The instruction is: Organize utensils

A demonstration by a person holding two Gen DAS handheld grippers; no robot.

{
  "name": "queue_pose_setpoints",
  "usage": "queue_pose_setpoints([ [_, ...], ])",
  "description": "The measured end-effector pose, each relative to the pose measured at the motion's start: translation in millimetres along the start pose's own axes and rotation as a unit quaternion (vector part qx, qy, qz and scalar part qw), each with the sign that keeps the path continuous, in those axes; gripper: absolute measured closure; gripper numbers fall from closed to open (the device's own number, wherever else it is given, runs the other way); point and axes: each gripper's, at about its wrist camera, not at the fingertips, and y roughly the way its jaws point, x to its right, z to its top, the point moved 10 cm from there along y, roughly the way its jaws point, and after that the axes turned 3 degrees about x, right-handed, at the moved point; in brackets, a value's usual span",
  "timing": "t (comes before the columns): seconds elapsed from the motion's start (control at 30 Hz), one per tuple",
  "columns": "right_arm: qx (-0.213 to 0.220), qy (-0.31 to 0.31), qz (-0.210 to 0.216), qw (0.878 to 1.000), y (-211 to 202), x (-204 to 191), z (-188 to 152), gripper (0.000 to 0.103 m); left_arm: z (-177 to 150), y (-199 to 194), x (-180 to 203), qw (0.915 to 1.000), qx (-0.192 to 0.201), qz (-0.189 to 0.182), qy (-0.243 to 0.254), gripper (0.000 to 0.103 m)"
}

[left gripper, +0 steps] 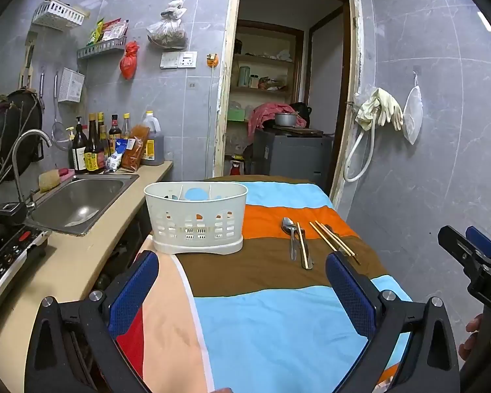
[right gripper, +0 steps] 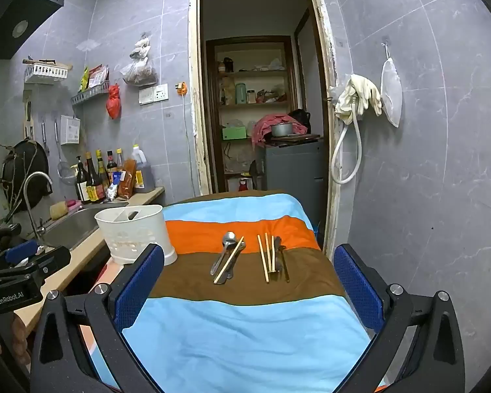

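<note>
right wrist: sink (right gripper: 72, 226) beside caddy (right gripper: 131, 232)

Left tongs (left gripper: 242, 281) and right tongs (right gripper: 248, 281) look alike: black angular arms, silver round screws at the joints, blue textured pads (right gripper: 358, 290) inside each finger. White lettering marks the bodies; bare fingers (left gripper: 471, 337) show behind.

Ahead I see basket (left gripper: 195, 216) on surface (left gripper: 262, 327), left side, beside sink (left gripper: 78, 203). Right of basket: spoon (left gripper: 290, 234) with 1 chopstick (left gripper: 302, 245) lying over it. Further right: 3 chopsticks (right gripper: 267, 257), near surface's right edge. Doorway (right gripper: 255, 98) behind surface.
</note>
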Motion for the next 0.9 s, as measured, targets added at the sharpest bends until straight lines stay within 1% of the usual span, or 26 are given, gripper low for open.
queue_pose_setpoints([
  [0.17, 0.001, -0.001, -0.001, 1.0, -0.5, -1.4, 0.2, 0.001, 1.0, -0.3, 0.0, 1.0, 0.005, 0.0, 0.001, 0.001],
  [0.9, -0.002, -0.003, 0.0, 1.0, -1.5, -4.4, 0.5, 0.001, 1.0, -0.8, 1.5, 1.0, 0.004, -0.002, -0.002, 0.001],
])
